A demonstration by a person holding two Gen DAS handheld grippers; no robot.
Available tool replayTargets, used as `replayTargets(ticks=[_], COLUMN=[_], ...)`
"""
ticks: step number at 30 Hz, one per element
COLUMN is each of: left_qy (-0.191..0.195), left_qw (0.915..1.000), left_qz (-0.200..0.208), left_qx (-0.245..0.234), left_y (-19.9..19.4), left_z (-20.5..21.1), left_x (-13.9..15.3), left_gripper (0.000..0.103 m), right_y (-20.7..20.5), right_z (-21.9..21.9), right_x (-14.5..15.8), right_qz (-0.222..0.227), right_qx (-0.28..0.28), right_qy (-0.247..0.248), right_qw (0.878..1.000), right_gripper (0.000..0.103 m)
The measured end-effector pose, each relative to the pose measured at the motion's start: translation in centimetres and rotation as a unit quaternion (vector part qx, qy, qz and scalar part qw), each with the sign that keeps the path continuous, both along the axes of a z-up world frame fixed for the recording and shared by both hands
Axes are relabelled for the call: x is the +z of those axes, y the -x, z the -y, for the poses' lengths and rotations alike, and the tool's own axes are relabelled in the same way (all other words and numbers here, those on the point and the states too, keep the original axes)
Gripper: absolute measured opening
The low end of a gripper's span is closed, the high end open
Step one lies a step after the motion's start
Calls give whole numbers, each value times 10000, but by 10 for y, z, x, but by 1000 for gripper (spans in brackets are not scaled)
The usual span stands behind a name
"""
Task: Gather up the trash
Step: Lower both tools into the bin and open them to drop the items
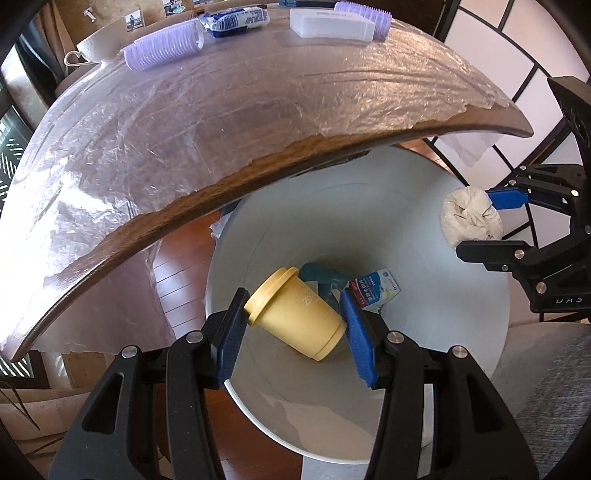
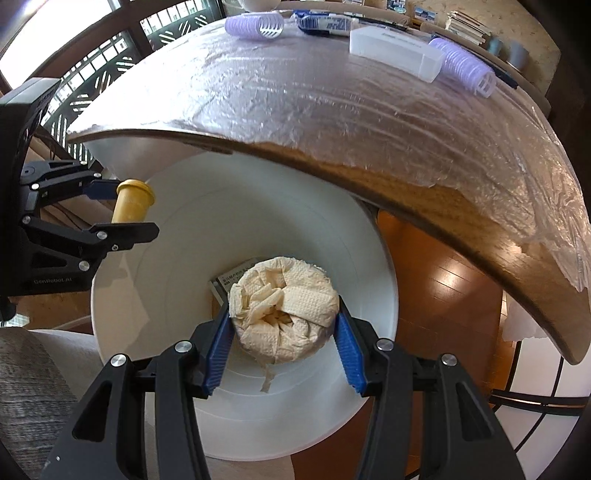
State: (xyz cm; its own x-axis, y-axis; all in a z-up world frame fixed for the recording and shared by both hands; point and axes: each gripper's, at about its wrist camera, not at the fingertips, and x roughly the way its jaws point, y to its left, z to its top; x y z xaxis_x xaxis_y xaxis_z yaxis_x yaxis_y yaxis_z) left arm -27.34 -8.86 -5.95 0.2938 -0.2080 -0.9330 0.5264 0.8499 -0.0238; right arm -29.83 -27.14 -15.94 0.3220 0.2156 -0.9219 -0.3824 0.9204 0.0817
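Two grippers are held over a white bin (image 1: 461,332), each closed on a piece of trash. A yellow cup (image 1: 295,314) is clamped between the blue pads of the left gripper (image 1: 293,328), lying tilted across the jaws with its lidded end toward the left pad. Directly beneath it, at the bin's bottom, a blue-and-white carton (image 1: 376,290) and a teal scrap (image 1: 319,275) are seen. A crumpled paper wad (image 2: 284,306) is gripped between the pads of the right gripper (image 2: 282,345), filling the gap, with a loose tail hanging below; under it a grey card (image 2: 231,278) lies in the bin. Beyond the bin, a wooden table (image 2: 424,192) covered by plastic film (image 2: 314,96) is seen. At its far side are set two purple rollers (image 2: 255,24), a white box (image 2: 397,55) and a blue-and-white packet (image 2: 327,24).
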Motion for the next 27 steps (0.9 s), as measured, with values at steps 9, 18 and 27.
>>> replayTargets(ticks=[9, 18, 27], left_qy=[-173, -388, -498], left_qw=[9996, 9984, 9973], left_qz=[-79, -140, -217], left_qx=[-208, -389, -503], left_y=[6, 10, 2], left_z=[5, 9, 17], left_x=[-16, -38, -52], left_gripper=[52, 52, 52], right_y=[-4, -5, -7], right_z=[-10, -19, -18], right_x=[-13, -25, -29], right_qz=[-86, -175, -259], right_qx=[128, 225, 249], right_qy=[76, 120, 153], right_qw=[9999, 9995, 9992], right_gripper=[51, 51, 51])
